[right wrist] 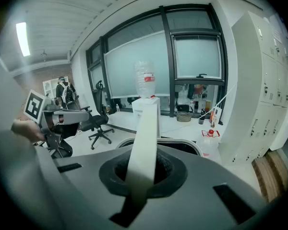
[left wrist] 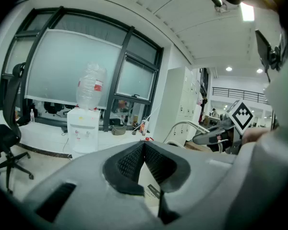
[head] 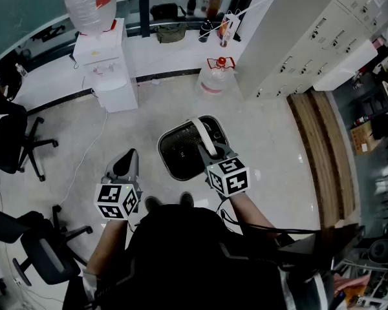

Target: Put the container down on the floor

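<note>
Right gripper (head: 215,152) clenched on the flat white handle (head: 204,136) of the round dark perforated container with a pale rim (head: 189,148). In the right gripper view the handle (right wrist: 146,128) runs straight up through the closed jaws of the right gripper (right wrist: 143,176), with the container rim (right wrist: 185,145) just beyond. The container is over the pale glossy floor (head: 265,141), right in front of the person's dark shoes (head: 154,203). Cannot tell whether its base touches the floor.

Left gripper (head: 126,163) is to the left of the container, apart from it. Its jaws are closed tip to tip with nothing in them; the left gripper view shows the left gripper (left wrist: 145,150) with pads meeting. The right gripper's marker cube (left wrist: 241,115) shows at that view's right.

Far left stands a white water dispenser with a clear bottle on top (head: 107,63), against the window wall. A clear water jug with a red cap (head: 215,76) sits on the floor to the far right of the container, near white lockers (head: 310,37). Black office chairs (head: 13,141) are at the left edge. A wood-plank strip (head: 323,147) runs along the floor on the right.
</note>
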Available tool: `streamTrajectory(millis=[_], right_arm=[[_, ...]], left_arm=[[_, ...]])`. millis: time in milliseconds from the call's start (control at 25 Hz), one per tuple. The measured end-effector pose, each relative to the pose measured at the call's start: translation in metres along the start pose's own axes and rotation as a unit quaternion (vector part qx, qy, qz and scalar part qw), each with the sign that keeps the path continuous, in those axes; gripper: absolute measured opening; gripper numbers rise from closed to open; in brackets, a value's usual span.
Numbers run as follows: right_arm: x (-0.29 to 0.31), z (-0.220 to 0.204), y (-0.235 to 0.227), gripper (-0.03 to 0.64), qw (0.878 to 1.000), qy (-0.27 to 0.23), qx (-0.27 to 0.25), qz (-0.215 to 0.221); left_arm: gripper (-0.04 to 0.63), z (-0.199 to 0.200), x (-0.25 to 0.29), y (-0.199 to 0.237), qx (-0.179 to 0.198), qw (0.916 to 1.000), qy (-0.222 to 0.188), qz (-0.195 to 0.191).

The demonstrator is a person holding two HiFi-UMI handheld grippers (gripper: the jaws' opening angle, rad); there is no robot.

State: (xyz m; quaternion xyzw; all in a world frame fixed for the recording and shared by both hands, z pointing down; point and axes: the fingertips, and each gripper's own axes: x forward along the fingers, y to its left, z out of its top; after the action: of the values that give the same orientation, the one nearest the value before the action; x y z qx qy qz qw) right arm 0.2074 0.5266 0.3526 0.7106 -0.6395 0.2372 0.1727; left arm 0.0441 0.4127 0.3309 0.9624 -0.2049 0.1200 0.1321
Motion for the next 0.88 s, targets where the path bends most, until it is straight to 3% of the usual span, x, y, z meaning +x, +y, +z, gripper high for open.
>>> streamTrajectory(millis=[720, 880], right_arm=[[-0.004, 0.0014, 0.0042, 0.006, 1.0, 0.005, 0.006, -0.003], [-0.0021, 0.0021, 0.008, 0.006, 1.0, 0.008, 0.003, 0.001]], left_arm=[[0.008, -0.0047, -0.0085, 0.0056, -0.008, 1.0, 0.002, 0.001], [0.008, -0.0038, -0.0098, 0.0028, 0.013, 0.9997, 0.001, -0.018]])
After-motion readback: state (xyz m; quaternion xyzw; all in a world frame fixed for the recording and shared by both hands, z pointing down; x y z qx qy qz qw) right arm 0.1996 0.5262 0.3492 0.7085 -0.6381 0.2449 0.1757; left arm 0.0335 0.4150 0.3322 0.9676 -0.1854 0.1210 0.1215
